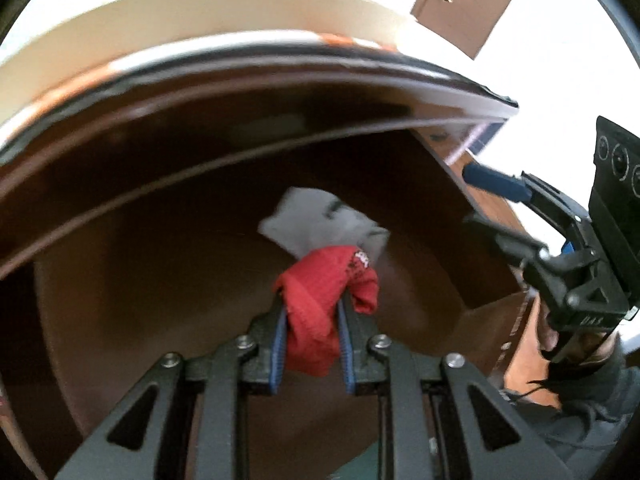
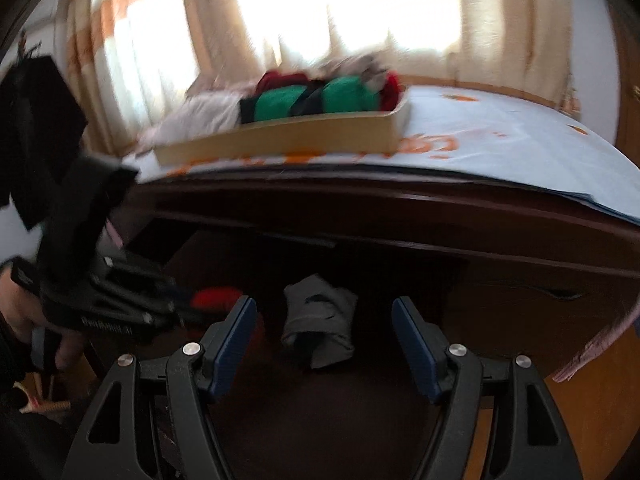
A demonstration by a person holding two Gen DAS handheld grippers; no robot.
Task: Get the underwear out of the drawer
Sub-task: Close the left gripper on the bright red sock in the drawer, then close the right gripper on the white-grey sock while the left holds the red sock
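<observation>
A: Above the drawer (image 2: 360, 380), a shallow tray (image 2: 288, 136) of rolled green and red clothes sits on the tabletop — overhanging the drawer's back.

B: Left gripper (image 1: 312, 320) clenched on red underwear (image 1: 324, 304), a bunched, ribbed wad raised over the drawer floor.

A: Behind it, a grey garment (image 2: 318, 320) lies crumpled in the drawer. Right gripper (image 2: 324, 344) spread wide, grasping nothing.

B: Blurred though — printing on the red waistband unreadable.
</observation>
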